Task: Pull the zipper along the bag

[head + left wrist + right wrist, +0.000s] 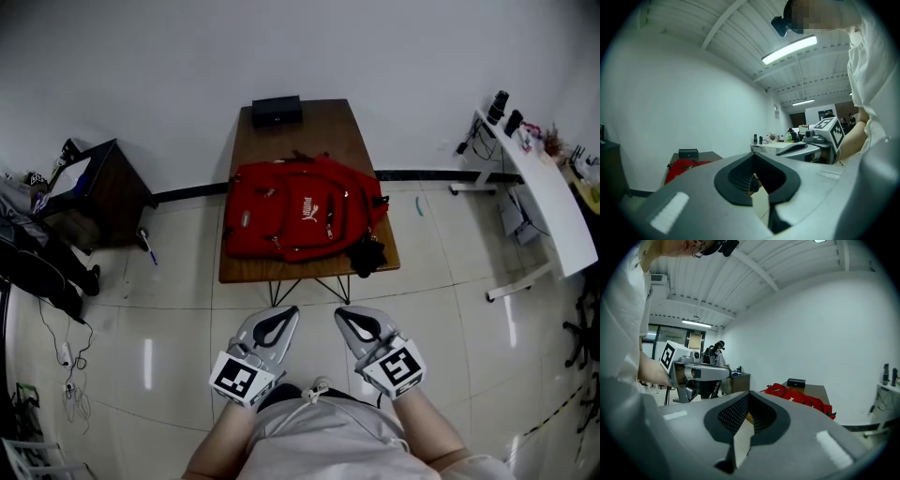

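Evidently nothing has begun: the red bag [302, 221] lies flat on the wooden table [319, 117], well apart from both tools. The left gripper [284, 313] and right gripper [347, 315] hang close to the person's body, each with jaws pressed together and nothing between them. Next, I judge, comes a reach forward, one jaw pair opening for the zipper pull. That pull is too small to find from here, and a black lump [367, 255] at the table's near right corner stays unclear.
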Available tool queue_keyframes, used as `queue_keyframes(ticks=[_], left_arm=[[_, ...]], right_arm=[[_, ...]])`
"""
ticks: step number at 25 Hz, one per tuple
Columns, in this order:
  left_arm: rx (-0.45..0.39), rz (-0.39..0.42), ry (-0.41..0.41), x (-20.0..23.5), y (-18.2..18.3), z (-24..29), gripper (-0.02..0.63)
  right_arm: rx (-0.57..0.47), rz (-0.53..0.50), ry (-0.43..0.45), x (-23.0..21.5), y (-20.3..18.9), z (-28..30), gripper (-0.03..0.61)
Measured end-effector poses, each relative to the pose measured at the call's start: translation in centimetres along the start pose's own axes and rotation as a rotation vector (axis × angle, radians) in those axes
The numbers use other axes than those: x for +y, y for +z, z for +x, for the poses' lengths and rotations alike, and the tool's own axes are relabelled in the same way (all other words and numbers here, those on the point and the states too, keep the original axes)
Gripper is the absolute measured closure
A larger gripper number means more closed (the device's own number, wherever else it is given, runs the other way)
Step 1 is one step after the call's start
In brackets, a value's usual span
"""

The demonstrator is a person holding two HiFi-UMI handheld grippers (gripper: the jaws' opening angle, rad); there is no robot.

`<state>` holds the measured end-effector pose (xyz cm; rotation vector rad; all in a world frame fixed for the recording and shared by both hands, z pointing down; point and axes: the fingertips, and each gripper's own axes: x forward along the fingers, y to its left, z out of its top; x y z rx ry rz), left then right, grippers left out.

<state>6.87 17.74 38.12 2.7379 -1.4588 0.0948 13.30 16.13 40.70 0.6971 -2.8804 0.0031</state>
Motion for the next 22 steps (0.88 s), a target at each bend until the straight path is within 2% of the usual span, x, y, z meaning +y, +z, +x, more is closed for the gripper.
queue_keyframes(ticks=[6,12,22], left_arm=[[-0.002,0.004,0.0,-0.6,0.1,0.2,0.607],[0.002,-0.002,-0.003,-0.6,-0.7,-0.1,0.607],[-0.002,-0.006,-0.018,-1.5,-0.8,-0.6,0.607]], right_arm=[[0.012,0.006,0.0,0.2,-0.5,-0.1,0.574],[0.036,-0.038,0.002,0.6,-0.8,-0.1,0.574],[0.048,-0.032,-0.013,1.2,-1.0,-0.9,0.574]])
